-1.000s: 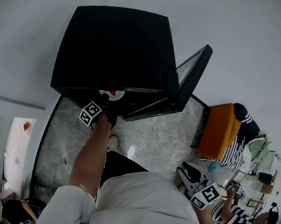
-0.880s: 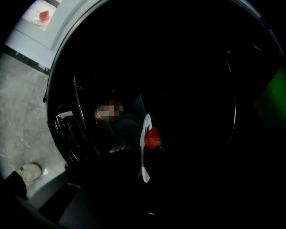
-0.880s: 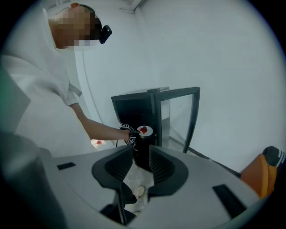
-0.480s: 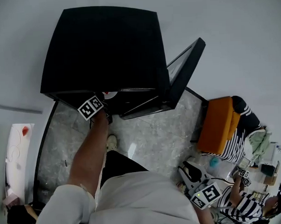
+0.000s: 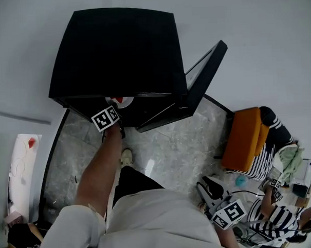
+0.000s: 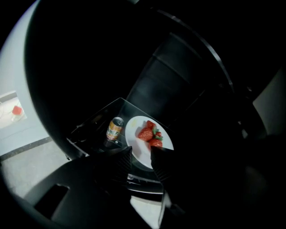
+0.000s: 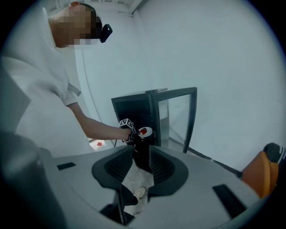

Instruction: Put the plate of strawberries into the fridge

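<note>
The black fridge (image 5: 121, 50) stands far ahead of you with its glass door (image 5: 205, 75) swung open to the right, and against a second ago it sits a touch farther left in the head view, your outstretched left arm reaching to its front edge just as before. At the near right the seated person in striped clothes (image 5: 275, 221) beside the orange seat (image 5: 243, 137) now shows more fully than earlier. Inside the fridge the white plate (image 6: 134, 144) lies on a glass shelf (image 6: 100, 118), where a sliver of it already showed a second ago, with an orange can (image 6: 115, 128) upright just to its left and the strawberries (image 6: 149, 135) heaped toward its far right side. Your left gripper (image 6: 140, 154) is at the plate's near edge: its jaws, nearly closed a second ago, are opening and now stand wide, with the plate's near rim showing between them and the pads no longer pinching it. Your right gripper (image 7: 140, 163) hangs low at your right side, well apart from the fridge, as it did earlier, its jaws apart with nothing between them
</note>
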Tool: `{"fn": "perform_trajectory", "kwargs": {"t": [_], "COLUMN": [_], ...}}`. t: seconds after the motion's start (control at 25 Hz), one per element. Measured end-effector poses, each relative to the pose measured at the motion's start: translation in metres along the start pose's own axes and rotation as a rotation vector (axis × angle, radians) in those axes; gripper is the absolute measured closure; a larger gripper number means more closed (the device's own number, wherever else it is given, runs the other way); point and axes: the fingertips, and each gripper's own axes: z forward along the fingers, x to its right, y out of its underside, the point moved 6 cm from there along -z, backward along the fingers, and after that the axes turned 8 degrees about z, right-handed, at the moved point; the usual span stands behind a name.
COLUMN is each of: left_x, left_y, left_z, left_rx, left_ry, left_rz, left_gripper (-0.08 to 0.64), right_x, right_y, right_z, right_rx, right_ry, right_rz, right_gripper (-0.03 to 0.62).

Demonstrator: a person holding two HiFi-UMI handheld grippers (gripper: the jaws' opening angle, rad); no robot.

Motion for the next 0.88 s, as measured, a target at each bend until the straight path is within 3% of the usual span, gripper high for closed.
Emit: {"fn": "perform_trajectory", "kwargs": {"t": [0.24,0.44,0.72,0.88], "left_x": [0.018,0.042,0.069,0.075], "left_y": [0.01,0.029,0.08,0.12], "left_z": [-0.038,-0.085,-0.193,-0.277], "left_rx": [0.023,0.044,0.085,0.089], "left_ry": [0.076,0.2,0.393,0.479], "left_rz": [0.019,0.034,0.106,0.16], "left_gripper": [0.437,0.437,0.45,0.518], "right_x": [0.001,0.003,0.001,-0.006], "right_y": [0.007,0.019,0.045,0.066], "right_z": [-0.007,-0.021,-0.037,-0.041], "right_rx": [0.023,0.06,0.113,0.1], "right_ry": [-0.044,-0.096,-0.2,-0.281], "right_rz": [-0.027,-0.044,-0.073,-0.077], "right_gripper": [0.469,0.469,0.473,0.522]}}
